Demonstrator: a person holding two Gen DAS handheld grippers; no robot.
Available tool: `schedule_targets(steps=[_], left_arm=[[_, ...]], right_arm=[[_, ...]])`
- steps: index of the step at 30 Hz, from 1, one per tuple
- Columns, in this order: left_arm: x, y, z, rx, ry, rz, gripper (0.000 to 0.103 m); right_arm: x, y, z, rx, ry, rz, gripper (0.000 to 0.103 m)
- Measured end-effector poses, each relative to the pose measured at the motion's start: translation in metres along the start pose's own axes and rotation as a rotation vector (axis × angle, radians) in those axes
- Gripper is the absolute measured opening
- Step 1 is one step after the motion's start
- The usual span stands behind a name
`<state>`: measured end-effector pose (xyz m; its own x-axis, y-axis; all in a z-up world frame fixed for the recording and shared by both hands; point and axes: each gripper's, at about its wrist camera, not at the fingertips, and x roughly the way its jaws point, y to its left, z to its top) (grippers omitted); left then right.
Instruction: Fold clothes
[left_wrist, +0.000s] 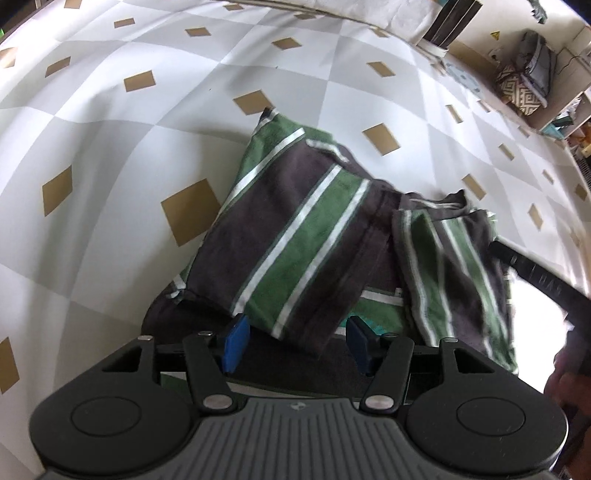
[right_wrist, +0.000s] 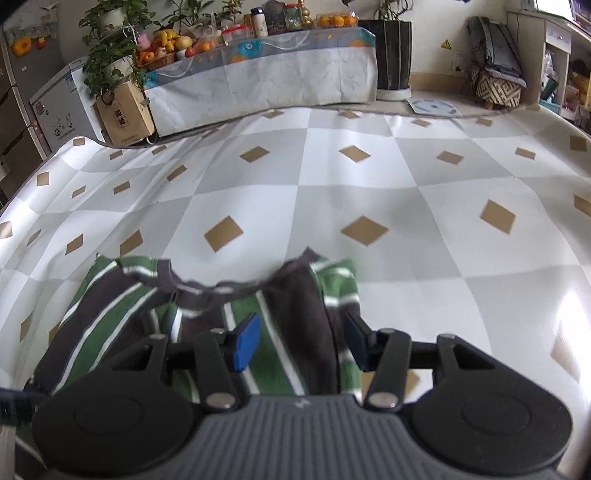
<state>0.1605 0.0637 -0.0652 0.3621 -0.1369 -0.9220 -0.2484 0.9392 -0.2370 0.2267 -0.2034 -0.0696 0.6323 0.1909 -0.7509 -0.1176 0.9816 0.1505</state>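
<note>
— Where's the shirt?

— The green and dark grey striped knit shirt with white lines (left_wrist: 295, 236) lies partly folded on the white and grey checked floor mat with tan diamonds (left_wrist: 110, 122). One sleeve is turned in over the body; in the right wrist view its collar (right_wrist: 221, 288) faces the far side of the mat.

— And the left gripper (left_wrist: 297, 341)?

— Its blue pads (left_wrist: 236, 341) stand apart, low over the near edge of the shirt. Fabric shows in the gap, but the pads don't press on it.

— The right gripper (right_wrist: 301, 341)?

— Also parted, with cloth lying beneath and between the fingers, not pinched. From the left wrist view its black body (left_wrist: 535, 280) reaches in at the shirt's right side, blurred.

— Anything else around?

— Past the mat, a cloth-covered table (right_wrist: 266, 81) with fruit and jars, potted plants, and a patterned woven stool (right_wrist: 496, 86).
</note>
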Motion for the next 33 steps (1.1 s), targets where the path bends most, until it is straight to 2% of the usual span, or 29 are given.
schedule_targets(steps=[7,10,13,18,21,33], left_arm=[[0.009,0.009,0.001,-0.022,0.02,0.009,0.057],[0.01,0.009,0.001,-0.019,0.017,0.009,0.059],[0.011,0.006,0.0,-0.005,0.013,0.012,0.062],[0.012,0.004,-0.001,0.01,0.009,0.017,0.066],[0.013,0.004,-0.001,0.011,0.007,0.015,0.067],[0.013,0.008,0.0,-0.008,-0.001,-0.004,0.069]], right_arm=[[0.027,-0.001,0.004,-0.015,0.015,-0.021,0.047],[0.033,0.0,0.001,-0.038,0.015,-0.041,0.043],[0.035,0.001,0.001,-0.043,0.008,-0.055,0.036],[0.036,0.006,-0.002,-0.085,-0.003,-0.091,0.016],[0.036,0.006,-0.002,-0.087,-0.006,-0.104,0.011],[0.036,-0.012,0.001,-0.029,-0.042,-0.237,0.011]])
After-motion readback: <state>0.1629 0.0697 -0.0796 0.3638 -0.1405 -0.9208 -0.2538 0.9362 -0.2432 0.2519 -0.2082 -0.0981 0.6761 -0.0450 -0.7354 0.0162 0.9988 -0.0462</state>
